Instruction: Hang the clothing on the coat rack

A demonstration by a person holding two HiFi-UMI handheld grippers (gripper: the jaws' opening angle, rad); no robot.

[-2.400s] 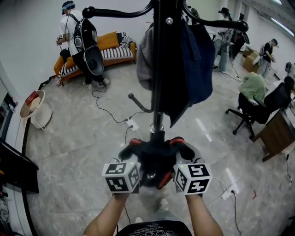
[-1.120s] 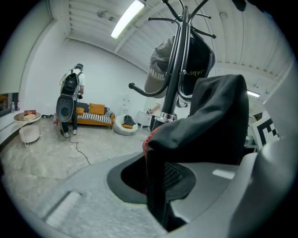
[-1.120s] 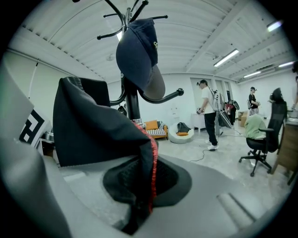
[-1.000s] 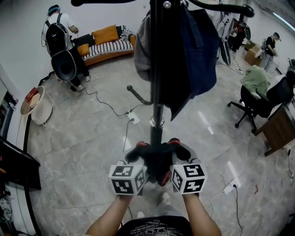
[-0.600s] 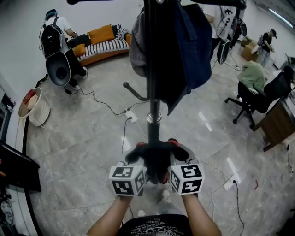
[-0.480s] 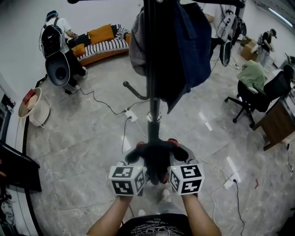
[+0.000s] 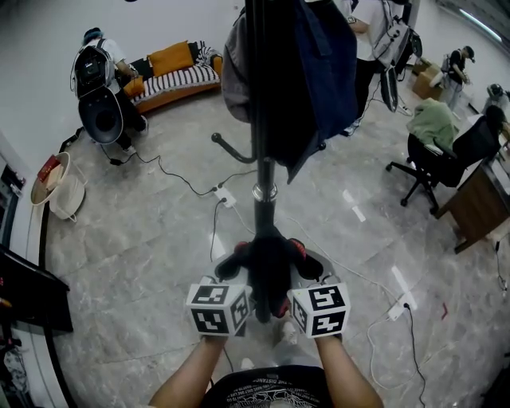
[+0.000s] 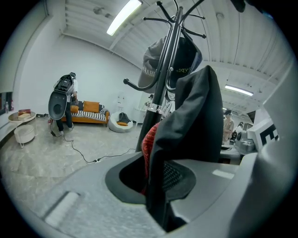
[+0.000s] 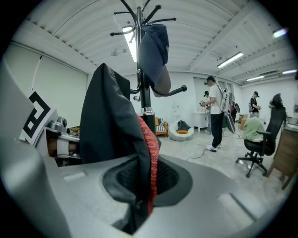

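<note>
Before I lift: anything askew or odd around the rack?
Nothing stands out. The coat rack stands upright with clothes hung on it; the black garment is bunched low by its pole.

Grey marble floor [image 7: 143, 239]; orange sofa [image 7: 177, 76]; white walls [image 7: 40, 24].

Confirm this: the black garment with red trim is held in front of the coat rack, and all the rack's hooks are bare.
Not bare: the head view shows the coat rack already carrying a grey garment and a navy garment. The black garment with red trim is indeed held in front of it.
</note>
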